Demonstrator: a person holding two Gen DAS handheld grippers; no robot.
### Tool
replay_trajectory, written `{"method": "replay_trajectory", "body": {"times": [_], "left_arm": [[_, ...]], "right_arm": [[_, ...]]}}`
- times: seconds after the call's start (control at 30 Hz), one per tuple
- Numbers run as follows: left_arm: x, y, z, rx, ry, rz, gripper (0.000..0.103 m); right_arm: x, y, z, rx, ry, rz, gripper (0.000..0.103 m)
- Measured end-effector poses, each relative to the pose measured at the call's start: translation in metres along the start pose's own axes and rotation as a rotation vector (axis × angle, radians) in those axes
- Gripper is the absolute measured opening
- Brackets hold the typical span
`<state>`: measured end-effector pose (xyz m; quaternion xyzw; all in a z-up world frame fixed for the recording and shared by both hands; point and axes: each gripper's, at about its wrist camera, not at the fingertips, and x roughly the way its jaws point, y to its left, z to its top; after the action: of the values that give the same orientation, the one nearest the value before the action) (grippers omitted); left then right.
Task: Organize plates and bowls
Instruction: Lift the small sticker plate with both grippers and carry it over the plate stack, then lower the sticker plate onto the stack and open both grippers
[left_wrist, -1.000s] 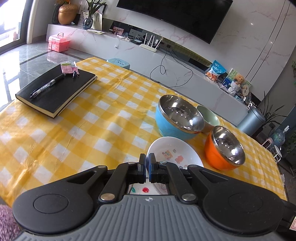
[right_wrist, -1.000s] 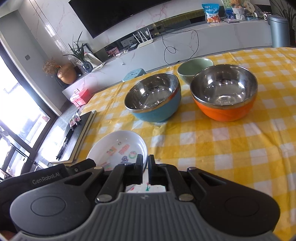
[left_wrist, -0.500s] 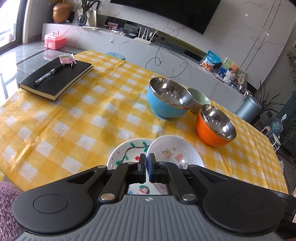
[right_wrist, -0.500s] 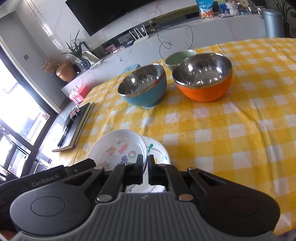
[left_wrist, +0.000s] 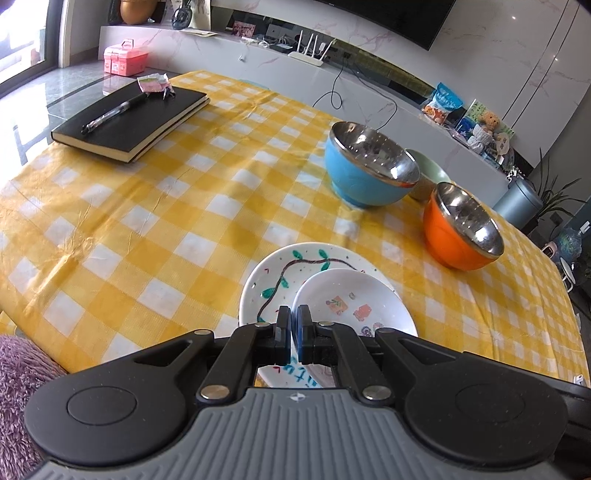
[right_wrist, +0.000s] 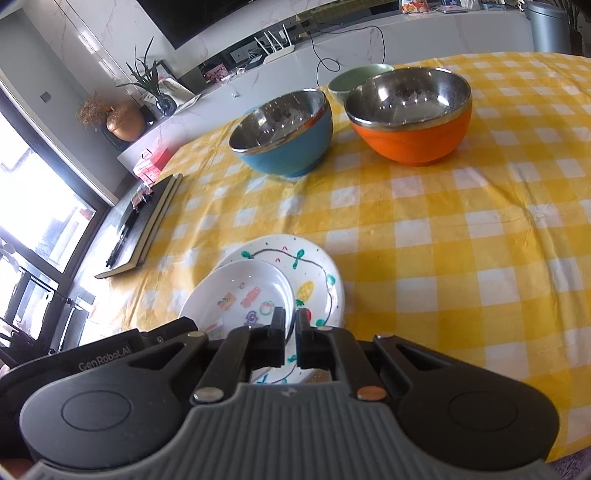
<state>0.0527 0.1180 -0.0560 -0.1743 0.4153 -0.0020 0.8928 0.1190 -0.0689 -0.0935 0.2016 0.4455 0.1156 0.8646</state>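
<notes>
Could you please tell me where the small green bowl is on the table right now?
The green bowl sits at the far side of the yellow checked tablecloth, tucked behind and between the blue bowl and the orange bowl.

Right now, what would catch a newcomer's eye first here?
Two white plates: the small plate is pinched at its rim by both the left gripper and the right gripper, over the larger painted plate on the yellow checked tablecloth. Behind them stand a blue bowl and an orange bowl, with a black notebook at the far left.
</notes>
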Motion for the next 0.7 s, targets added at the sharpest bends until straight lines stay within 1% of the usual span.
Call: {"method": "replay_trajectory", "body": {"times": [0.4,0.53,0.63,0.7], "left_arm": [[0.014,-0.003,-0.004,0.021,0.035,0.035,0.004],[0.016,-0.005,-0.005,0.035,0.043,0.051,0.004],[0.016,-0.007,-0.005,0.042,0.045,0.056,0.004],[0.015,-0.007,-0.005,0.043,0.044,0.065,0.006]], "right_arm": [[0.012,-0.006,-0.002,0.002,0.029,-0.013,0.003],[0.015,-0.007,-0.003,0.004,0.032,0.001,0.006],[0.014,-0.006,-0.003,-0.001,0.027,-0.004,0.006],[0.012,-0.006,-0.003,-0.002,0.023,-0.007,0.010]]}}
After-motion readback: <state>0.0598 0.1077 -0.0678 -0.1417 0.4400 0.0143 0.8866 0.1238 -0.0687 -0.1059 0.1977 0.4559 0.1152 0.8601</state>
